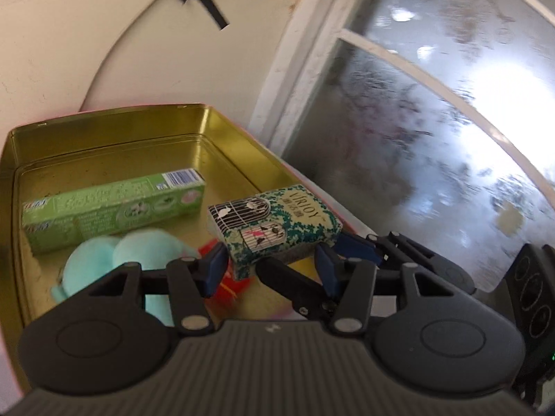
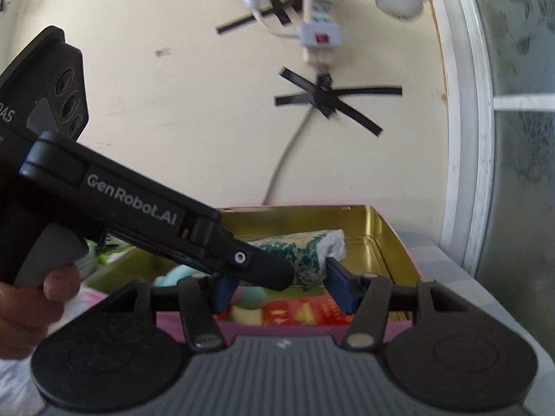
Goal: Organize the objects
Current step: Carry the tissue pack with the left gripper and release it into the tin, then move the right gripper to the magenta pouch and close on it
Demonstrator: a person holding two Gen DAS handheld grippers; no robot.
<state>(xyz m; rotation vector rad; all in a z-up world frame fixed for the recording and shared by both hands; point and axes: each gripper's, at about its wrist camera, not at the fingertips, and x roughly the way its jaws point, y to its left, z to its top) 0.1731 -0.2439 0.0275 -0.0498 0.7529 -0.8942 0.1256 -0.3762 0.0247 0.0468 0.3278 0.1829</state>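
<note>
A small tissue pack (image 1: 277,225), printed with green leaves and birdcages, hangs above an open gold-lined tin (image 1: 114,152). My left gripper (image 1: 272,270) is shut on the pack, with a blue pad against each end. From the right, my right gripper's fingers (image 1: 353,246) reach in and touch the pack's lower right edge. In the right wrist view the tissue pack (image 2: 305,253) sits between the pads of my right gripper (image 2: 282,289). The right pad presses on it. The left gripper's finger (image 2: 260,263) hides the other pad.
In the tin lie a green toothpaste box (image 1: 111,208), mint round puffs (image 1: 114,263) and a red packet (image 2: 305,312). A wall with a taped cable (image 2: 326,97) and a power strip (image 2: 319,17) stands behind. Frosted glass (image 1: 433,121) is on the right. A person's hand (image 2: 31,308) holds the left gripper.
</note>
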